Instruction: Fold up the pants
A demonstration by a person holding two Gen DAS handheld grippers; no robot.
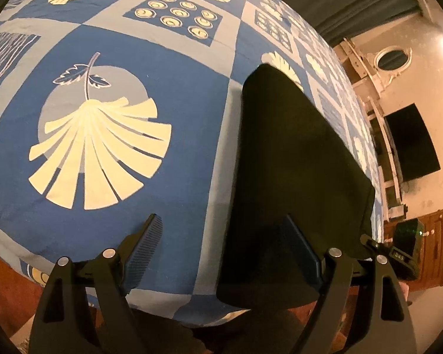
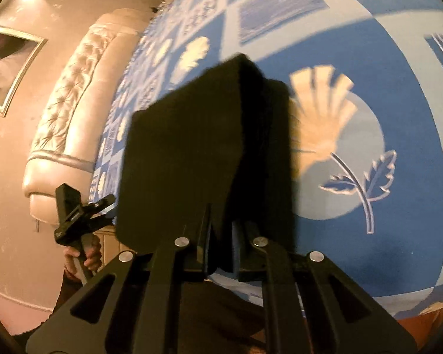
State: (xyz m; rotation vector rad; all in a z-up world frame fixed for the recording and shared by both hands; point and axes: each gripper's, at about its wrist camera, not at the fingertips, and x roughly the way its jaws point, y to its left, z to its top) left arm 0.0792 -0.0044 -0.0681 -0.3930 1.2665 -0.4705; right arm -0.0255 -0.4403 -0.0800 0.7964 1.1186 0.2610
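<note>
The black pants (image 1: 295, 147) lie folded in a long strip on the blue patterned bedspread (image 1: 133, 44), running from mid-bed to the near edge. My left gripper (image 1: 221, 216) hangs open above that edge. Its right finger (image 1: 295, 236) is over the cloth and its left finger (image 1: 150, 236) is over bare bedspread, with nothing pinched. In the right wrist view my right gripper (image 2: 223, 225) is shut on the near end of the pants (image 2: 177, 147), which rise in front of the camera as a dark, blurred fold. A hand (image 2: 85, 253) grips the left gripper's handle at the lower left.
A pale tufted headboard (image 2: 73, 103) borders the bed, with a framed picture (image 2: 6, 67) on the wall beside it. A dark screen (image 1: 410, 141) and a wooden cabinet (image 1: 428, 236) stand past the bed's right side. The bed's edge runs just below both grippers.
</note>
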